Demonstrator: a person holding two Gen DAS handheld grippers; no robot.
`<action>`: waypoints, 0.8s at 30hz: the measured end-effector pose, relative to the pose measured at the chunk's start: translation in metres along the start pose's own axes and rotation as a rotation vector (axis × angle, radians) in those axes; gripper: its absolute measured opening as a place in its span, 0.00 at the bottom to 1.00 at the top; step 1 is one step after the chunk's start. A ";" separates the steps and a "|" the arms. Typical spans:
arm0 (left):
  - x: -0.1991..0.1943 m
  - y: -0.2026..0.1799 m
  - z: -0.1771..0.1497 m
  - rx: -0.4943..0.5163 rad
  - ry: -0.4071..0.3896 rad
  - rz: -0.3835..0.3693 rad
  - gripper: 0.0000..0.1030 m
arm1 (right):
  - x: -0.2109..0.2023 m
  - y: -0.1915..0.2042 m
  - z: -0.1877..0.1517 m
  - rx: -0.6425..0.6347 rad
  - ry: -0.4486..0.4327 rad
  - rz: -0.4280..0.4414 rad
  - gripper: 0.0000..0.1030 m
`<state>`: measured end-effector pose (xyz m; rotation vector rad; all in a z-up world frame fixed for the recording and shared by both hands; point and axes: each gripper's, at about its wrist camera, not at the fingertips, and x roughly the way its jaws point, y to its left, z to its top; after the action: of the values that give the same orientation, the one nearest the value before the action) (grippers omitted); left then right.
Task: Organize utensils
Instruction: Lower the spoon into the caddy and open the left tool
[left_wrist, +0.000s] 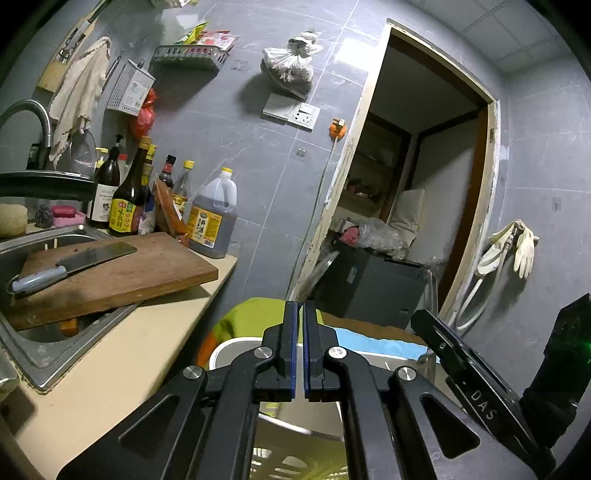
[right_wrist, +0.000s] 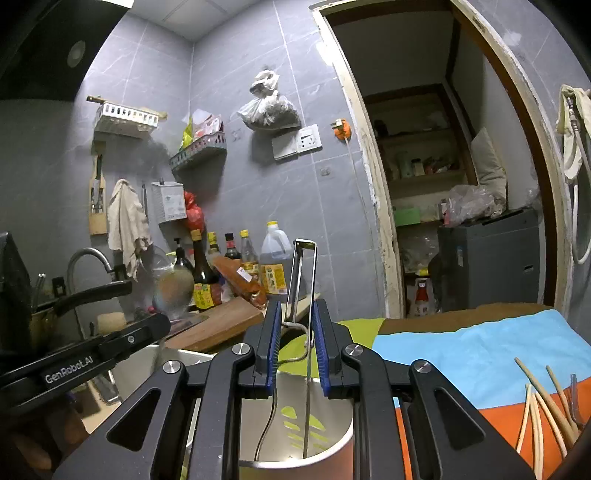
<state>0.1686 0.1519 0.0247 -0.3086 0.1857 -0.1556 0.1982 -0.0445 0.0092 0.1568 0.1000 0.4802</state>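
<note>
In the right wrist view my right gripper (right_wrist: 294, 308) is open above a white utensil holder (right_wrist: 332, 448). A long metal utensil (right_wrist: 304, 284) stands upright in the holder, between the blue pads but apart from them. Several chopsticks (right_wrist: 545, 410) lie on the coloured cloth (right_wrist: 461, 343) at the right. In the left wrist view my left gripper (left_wrist: 299, 308) is shut and empty, above the holder's rim (left_wrist: 236, 345). The right gripper's body (left_wrist: 476, 391) shows at its right.
A counter (left_wrist: 122, 354) runs left, with a sink (left_wrist: 44, 354), a wooden cutting board (left_wrist: 122, 273) bearing a cleaver (left_wrist: 74, 264), and sauce bottles (left_wrist: 127, 199). An open doorway (left_wrist: 413, 192) with a dark bin (left_wrist: 369, 291) is behind.
</note>
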 end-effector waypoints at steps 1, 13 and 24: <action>0.000 0.000 0.000 -0.001 0.000 0.000 0.01 | -0.001 0.000 0.000 -0.001 -0.001 0.001 0.16; -0.010 0.006 0.003 -0.021 -0.026 -0.018 0.18 | -0.005 0.001 0.000 -0.005 -0.027 -0.001 0.30; -0.026 -0.009 0.015 0.012 -0.088 -0.006 0.45 | -0.026 -0.001 0.021 0.010 -0.071 -0.026 0.65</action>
<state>0.1458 0.1526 0.0457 -0.3031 0.0964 -0.1486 0.1781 -0.0603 0.0309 0.1824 0.0346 0.4477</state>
